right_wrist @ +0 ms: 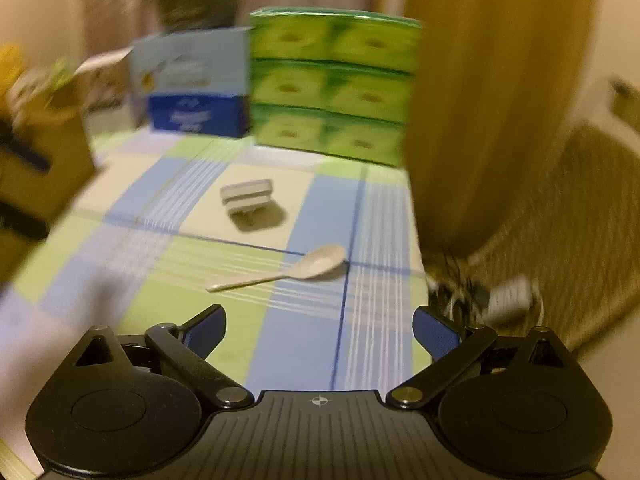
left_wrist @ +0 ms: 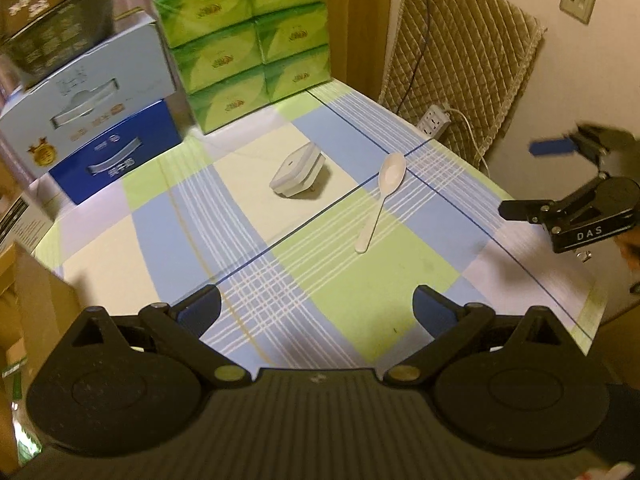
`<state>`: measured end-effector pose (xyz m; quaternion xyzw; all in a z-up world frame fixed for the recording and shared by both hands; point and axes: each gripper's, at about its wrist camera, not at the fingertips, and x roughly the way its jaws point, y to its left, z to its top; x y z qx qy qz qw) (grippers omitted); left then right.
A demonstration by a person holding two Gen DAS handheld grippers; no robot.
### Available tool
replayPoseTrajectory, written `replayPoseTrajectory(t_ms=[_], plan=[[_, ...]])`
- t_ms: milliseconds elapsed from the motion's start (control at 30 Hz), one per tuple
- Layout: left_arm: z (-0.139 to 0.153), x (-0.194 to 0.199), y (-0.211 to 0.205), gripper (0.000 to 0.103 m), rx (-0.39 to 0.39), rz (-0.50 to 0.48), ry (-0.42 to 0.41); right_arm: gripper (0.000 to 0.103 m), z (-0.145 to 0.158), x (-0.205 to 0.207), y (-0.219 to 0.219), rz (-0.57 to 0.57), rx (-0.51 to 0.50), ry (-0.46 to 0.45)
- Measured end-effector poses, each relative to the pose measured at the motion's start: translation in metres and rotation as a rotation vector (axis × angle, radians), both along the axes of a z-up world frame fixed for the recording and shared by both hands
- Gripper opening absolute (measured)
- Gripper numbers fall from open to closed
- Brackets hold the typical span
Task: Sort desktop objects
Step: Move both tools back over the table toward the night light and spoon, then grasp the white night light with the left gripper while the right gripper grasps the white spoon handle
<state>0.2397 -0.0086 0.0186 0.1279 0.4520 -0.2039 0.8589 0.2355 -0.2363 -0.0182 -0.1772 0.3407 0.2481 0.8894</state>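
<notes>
A white plastic spoon (left_wrist: 383, 196) lies on the checked tablecloth (left_wrist: 320, 280), bowl pointing away. A small white lidded box (left_wrist: 298, 173) sits tilted to its left. My left gripper (left_wrist: 316, 312) is open and empty, above the cloth well short of both. My right gripper (left_wrist: 520, 178) shows at the right edge of the left wrist view, open, beyond the table's right side. In the blurred right wrist view the right gripper (right_wrist: 320, 332) is open and empty, with the spoon (right_wrist: 296, 270) just ahead and the box (right_wrist: 248, 196) farther on.
A stack of green tissue packs (left_wrist: 248, 40) and blue and white cartons (left_wrist: 96, 128) stand at the table's far end. Cardboard boxes (left_wrist: 36, 304) are at the left. A power strip (left_wrist: 434, 120) and a quilted chair back (left_wrist: 464, 64) are beyond the right edge.
</notes>
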Motion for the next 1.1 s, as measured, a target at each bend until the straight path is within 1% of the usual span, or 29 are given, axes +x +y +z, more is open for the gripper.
replayPoseTrajectory(t_ms=[67,200,333,433,567,633,733,767,900,1000,1100], plan=[[-0.006,0.008,-0.004,0.1,0.01,-0.021,0.004,0.097,-0.009,0.008,0.007,0.097,-0.098,-0.043],[-0.02,0.028,-0.009,0.1,0.019,-0.07,0.005,0.096,-0.024,0.026,0.015,0.26,-0.231,-0.092],[-0.035,0.047,-0.017,0.1,0.058,-0.147,-0.003,0.088,-0.039,0.041,0.025,0.426,-0.359,-0.129],[-0.043,0.059,-0.025,0.1,0.102,-0.222,-0.035,0.085,-0.054,0.05,0.034,0.557,-0.463,-0.152],[-0.053,0.076,-0.038,0.099,0.175,-0.356,-0.099,0.079,-0.071,0.061,0.042,0.651,-0.568,-0.158],[-0.058,0.085,-0.043,0.099,0.204,-0.421,-0.126,0.077,-0.076,0.068,0.044,0.672,-0.593,-0.155],[-0.068,0.097,-0.049,0.099,0.238,-0.474,-0.142,0.075,-0.081,0.079,0.05,0.693,-0.617,-0.152],[-0.072,0.104,-0.05,0.099,0.237,-0.482,-0.133,0.074,-0.082,0.081,0.052,0.701,-0.624,-0.152],[-0.084,0.133,-0.045,0.098,0.141,-0.421,-0.06,0.072,-0.086,0.088,0.059,0.731,-0.663,-0.154],[-0.088,0.151,-0.04,0.098,0.087,-0.382,-0.037,0.07,-0.09,0.092,0.064,0.775,-0.713,-0.158],[-0.09,0.166,-0.037,0.098,0.053,-0.361,-0.01,0.066,-0.092,0.098,0.069,0.81,-0.748,-0.163]])
